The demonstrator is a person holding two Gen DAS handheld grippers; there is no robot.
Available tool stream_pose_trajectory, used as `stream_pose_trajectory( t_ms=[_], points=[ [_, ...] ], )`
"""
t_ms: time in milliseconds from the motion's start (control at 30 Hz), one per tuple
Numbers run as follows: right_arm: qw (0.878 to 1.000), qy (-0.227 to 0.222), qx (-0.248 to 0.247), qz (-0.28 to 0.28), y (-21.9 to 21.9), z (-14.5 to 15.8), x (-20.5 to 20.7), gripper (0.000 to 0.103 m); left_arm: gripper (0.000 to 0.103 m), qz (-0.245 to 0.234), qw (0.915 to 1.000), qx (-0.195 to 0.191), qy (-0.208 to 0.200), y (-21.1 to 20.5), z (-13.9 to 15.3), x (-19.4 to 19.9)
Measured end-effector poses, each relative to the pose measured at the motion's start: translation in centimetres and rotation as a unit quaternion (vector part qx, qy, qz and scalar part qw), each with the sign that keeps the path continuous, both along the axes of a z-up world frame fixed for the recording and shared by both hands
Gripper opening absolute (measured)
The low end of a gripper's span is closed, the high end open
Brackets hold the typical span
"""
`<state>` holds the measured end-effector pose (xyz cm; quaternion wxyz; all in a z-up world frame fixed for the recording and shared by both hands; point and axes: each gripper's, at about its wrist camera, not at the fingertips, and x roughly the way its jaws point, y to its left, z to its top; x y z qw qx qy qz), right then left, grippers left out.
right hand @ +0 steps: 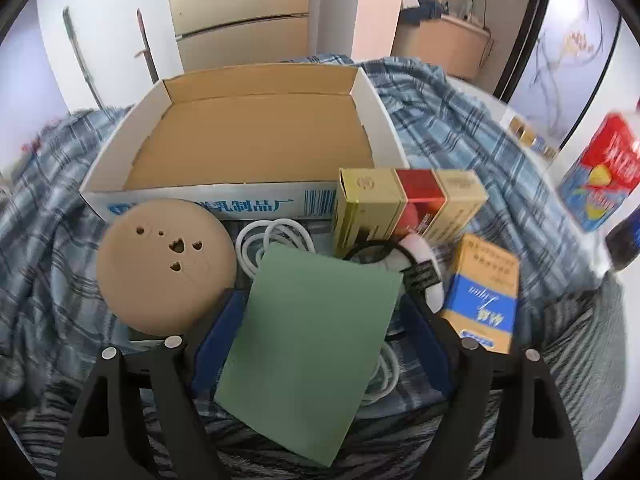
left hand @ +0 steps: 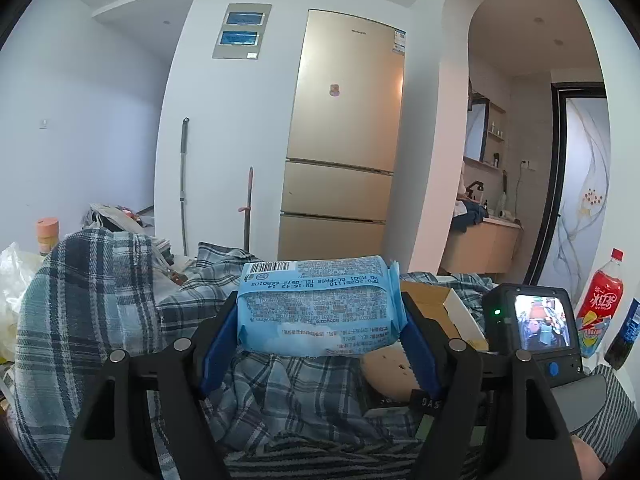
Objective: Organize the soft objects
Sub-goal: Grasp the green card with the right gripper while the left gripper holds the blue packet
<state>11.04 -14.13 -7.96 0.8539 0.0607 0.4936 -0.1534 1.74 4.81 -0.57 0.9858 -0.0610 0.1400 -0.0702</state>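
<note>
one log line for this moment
left gripper: shut on blue wipes pack | right gripper: shut on green sponge | cardboard box: empty

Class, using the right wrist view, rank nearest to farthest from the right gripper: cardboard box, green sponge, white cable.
1. green sponge, between the right gripper fingers.
2. white cable, just beyond the sponge.
3. cardboard box, farthest, behind.

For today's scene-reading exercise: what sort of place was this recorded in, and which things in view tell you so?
Most likely a lived-in home. A tall gold fridge stands against the wall, a mop leans beside it, and a plaid blanket covers the work surface.
</note>
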Motion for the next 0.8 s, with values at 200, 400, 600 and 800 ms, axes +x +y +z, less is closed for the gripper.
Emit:
stream_pose_trajectory(
  t_ms=[200,400,600,800],
  points=[
    [0.998,0.013,0.021,0.054,-0.1,0.6,-0.1,0.049,0.076,0.004,1.0000,-0.003,0.006,0.0,-0.1,0.0],
    [0.995,0.026,0.040,0.083,-1.0,2.1,-0.4,0.029,0.076,0.001,0.9999,-0.005,0.010,0.1,-0.2,0.3],
    [0.992,-0.004,0.039,0.122,-0.6,4.2,-2.1,0.012,0.076,0.006,1.0000,0.000,0.005,0.1,-0.1,0.0],
    [0.986,-0.044,0.023,0.158,-0.7,7.5,-3.6,0.009,0.076,-0.004,1.0000,-0.003,0.002,0.0,-0.2,-0.1]
  ],
)
